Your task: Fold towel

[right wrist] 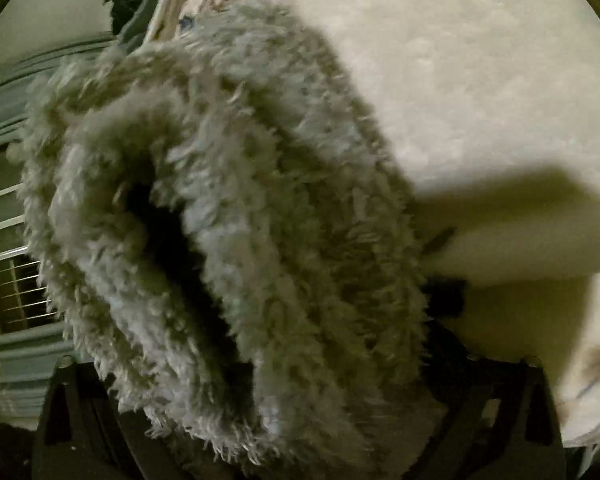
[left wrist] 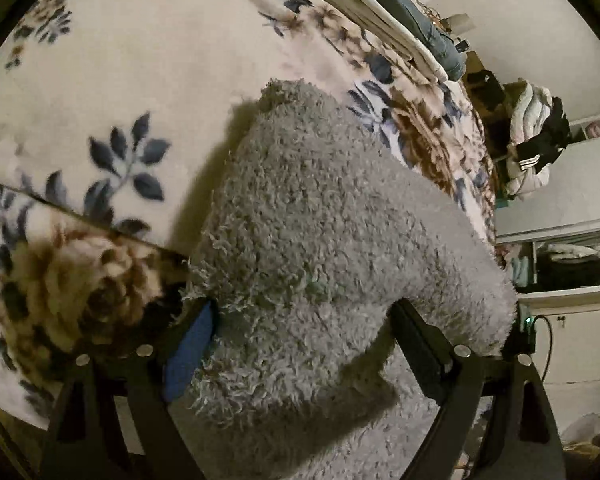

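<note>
A shaggy grey towel (left wrist: 320,220) is bunched into a thick folded bundle and fills the gap of my left gripper (left wrist: 306,320). The blue-padded finger (left wrist: 192,348) and the black finger (left wrist: 416,336) press its two sides, and it casts a shadow on the bed. In the right wrist view the same towel (right wrist: 228,216) hangs doubled over, with a dark fold down its middle, and covers my right gripper (right wrist: 256,308). Only one dark fingertip (right wrist: 444,292) shows at the towel's right edge; the other finger is hidden.
Under the towel lies a cream floral blanket (left wrist: 100,100) on the bed. Folded clothes (left wrist: 404,20) sit at its far edge. A shelf with piled laundry (left wrist: 536,140) stands beyond the bed, and a window with grey curtains (right wrist: 4,216) is on the left.
</note>
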A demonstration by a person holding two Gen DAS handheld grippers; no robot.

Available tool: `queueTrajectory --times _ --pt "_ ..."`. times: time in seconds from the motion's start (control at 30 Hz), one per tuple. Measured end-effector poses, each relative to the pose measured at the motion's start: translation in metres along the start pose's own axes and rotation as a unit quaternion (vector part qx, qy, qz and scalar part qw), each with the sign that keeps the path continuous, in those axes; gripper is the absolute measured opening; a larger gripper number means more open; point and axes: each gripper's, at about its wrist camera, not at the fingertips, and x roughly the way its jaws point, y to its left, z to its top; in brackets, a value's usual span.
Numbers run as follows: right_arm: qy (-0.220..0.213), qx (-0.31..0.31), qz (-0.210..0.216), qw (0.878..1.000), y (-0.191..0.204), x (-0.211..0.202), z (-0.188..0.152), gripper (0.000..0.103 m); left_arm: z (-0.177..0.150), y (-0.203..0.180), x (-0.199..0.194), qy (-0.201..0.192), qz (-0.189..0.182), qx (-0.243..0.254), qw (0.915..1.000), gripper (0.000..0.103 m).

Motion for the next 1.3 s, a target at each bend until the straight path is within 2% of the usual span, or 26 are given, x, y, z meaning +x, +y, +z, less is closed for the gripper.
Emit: queueTrajectory --times 0.07,0.1,0.13,0.17,0.27,0.37,0.4,0.43,0.47,0.6,0.7,0.83,0.9,0.97,1.0,1.03,1.07,1.1,1.2,1.23,1.3 --pt "-0.012 0.011 0.006 1.000 0.001 -0.002 -0.009 0.065 -0.001 -0.004 -0.005 -0.004 -0.013 0.006 0.9999 0.088" --pt "-0.019 0.017 0.007 1.000 0.003 -0.004 -0.011 0.056 -0.002 -0.005 -0.008 -0.006 -0.019 0.011 0.9997 0.078" --pt "-0.027 0.023 0.012 0.999 0.005 -0.006 -0.014 0.053 -0.004 -0.007 -0.013 -0.010 -0.020 0.014 0.9997 0.054" --pt "-0.035 0.026 0.016 0.999 0.009 -0.009 -0.019 0.050 -0.005 -0.009 -0.017 -0.012 -0.020 0.018 0.9996 0.049" --pt "-0.045 0.027 0.019 0.998 0.016 -0.019 -0.029 0.047 -0.009 -0.018 -0.036 -0.017 -0.026 0.025 0.9992 0.042" --pt "-0.039 0.016 0.000 0.999 0.020 -0.025 -0.035 0.049 -0.009 -0.017 -0.045 -0.018 -0.017 0.025 0.9994 0.043" --pt "-0.031 0.016 -0.009 0.999 0.022 -0.018 -0.030 0.061 -0.007 -0.011 -0.044 -0.010 -0.020 0.012 0.9997 0.048" --pt "-0.019 0.024 -0.018 0.999 0.024 -0.010 -0.024 0.066 -0.005 -0.005 -0.041 -0.004 -0.022 0.002 0.9997 0.059" --pt "-0.003 0.039 -0.027 0.999 0.019 -0.010 -0.018 0.071 -0.005 0.004 -0.039 0.000 -0.023 -0.011 0.9997 0.064" --pt "0.002 0.038 -0.027 0.999 0.020 -0.007 -0.014 0.084 -0.010 0.035 -0.030 0.013 -0.054 -0.059 0.9967 0.076" --pt "-0.025 0.031 -0.035 0.999 0.027 -0.031 -0.014 0.084 -0.016 0.040 -0.032 0.014 -0.066 -0.076 0.9948 0.076" --pt "-0.091 0.038 -0.019 0.995 0.041 -0.096 -0.018 0.084 -0.020 0.024 -0.051 0.000 -0.059 -0.055 0.9968 0.076" --pt "-0.122 0.039 -0.022 0.991 0.050 -0.116 -0.019 0.084 -0.019 0.011 -0.063 -0.015 -0.042 -0.035 0.9984 0.076" --pt "-0.136 0.027 -0.037 0.990 0.066 -0.119 -0.010 0.084 -0.017 0.004 -0.068 -0.024 -0.023 -0.021 0.9992 0.076" --pt "-0.134 0.018 -0.048 0.990 0.072 -0.115 -0.006 0.081 -0.016 0.000 -0.070 -0.030 -0.008 -0.011 0.9995 0.076" --pt "-0.133 0.013 -0.060 0.989 0.070 -0.115 0.000 0.073 -0.016 -0.004 -0.070 -0.034 0.003 -0.002 0.9994 0.076" --pt "-0.128 0.001 -0.071 0.989 0.079 -0.111 0.004 0.039 -0.015 -0.006 -0.070 -0.033 0.011 0.004 0.9994 0.076" --pt "-0.125 -0.006 -0.092 0.988 0.074 -0.111 0.007 0.018 -0.013 -0.007 -0.068 -0.030 0.013 0.005 0.9994 0.076" --pt "-0.167 -0.015 -0.136 0.976 0.078 -0.115 0.024 0.016 -0.012 -0.011 -0.064 -0.029 0.010 0.008 0.9995 0.076" --pt "-0.178 -0.003 -0.152 0.972 0.077 -0.113 0.030 0.016 -0.012 -0.011 -0.062 -0.027 0.010 0.010 0.9995 0.076" --pt "-0.176 0.047 -0.149 0.972 0.054 -0.117 0.033 0.017 -0.015 -0.008 -0.059 -0.020 0.008 0.008 0.9997 0.076"
